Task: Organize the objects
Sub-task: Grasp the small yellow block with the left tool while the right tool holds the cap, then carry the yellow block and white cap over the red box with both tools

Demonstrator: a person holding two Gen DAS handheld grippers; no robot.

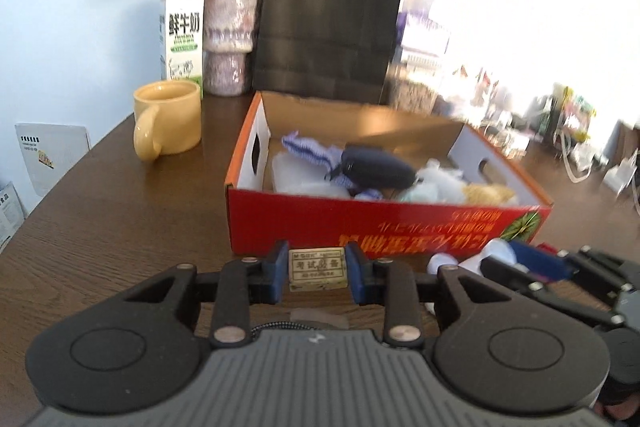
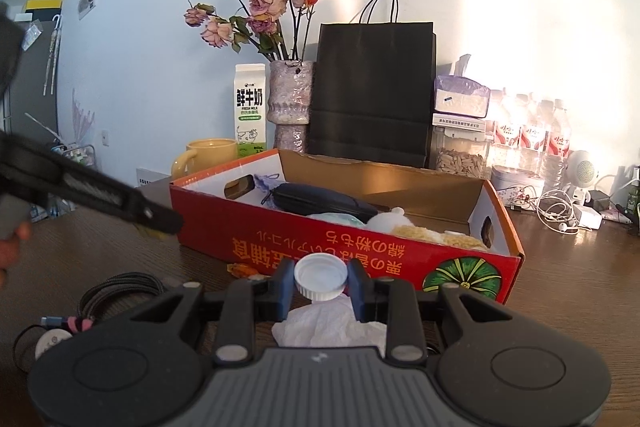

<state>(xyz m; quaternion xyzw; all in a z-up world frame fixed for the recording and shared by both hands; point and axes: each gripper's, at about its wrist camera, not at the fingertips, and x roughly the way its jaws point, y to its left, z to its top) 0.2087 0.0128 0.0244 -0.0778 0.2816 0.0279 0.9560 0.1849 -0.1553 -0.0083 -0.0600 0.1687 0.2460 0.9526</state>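
Observation:
An open red cardboard box (image 1: 384,223) (image 2: 360,251) stands on the brown table, holding a dark pouch (image 1: 378,169) (image 2: 320,201), knitted cloth and soft bits. My left gripper (image 1: 317,273) is shut on a small beige labelled eraser (image 1: 317,267), held just in front of the box's near wall. My right gripper (image 2: 320,285) is shut on a white plastic bottle cap (image 2: 320,277), also in front of the box. The right gripper also shows at the lower right of the left wrist view (image 1: 560,275). The left gripper's arm crosses the left of the right wrist view (image 2: 100,195).
A yellow mug (image 1: 168,119), milk carton (image 1: 182,35), vase of dried roses (image 1: 228,39) and black paper bag (image 1: 328,23) stand behind the box. A crumpled tissue (image 2: 332,323) and a coiled cable (image 2: 116,291) lie near the right gripper. Water bottles (image 2: 532,139) and earphones stand at the right.

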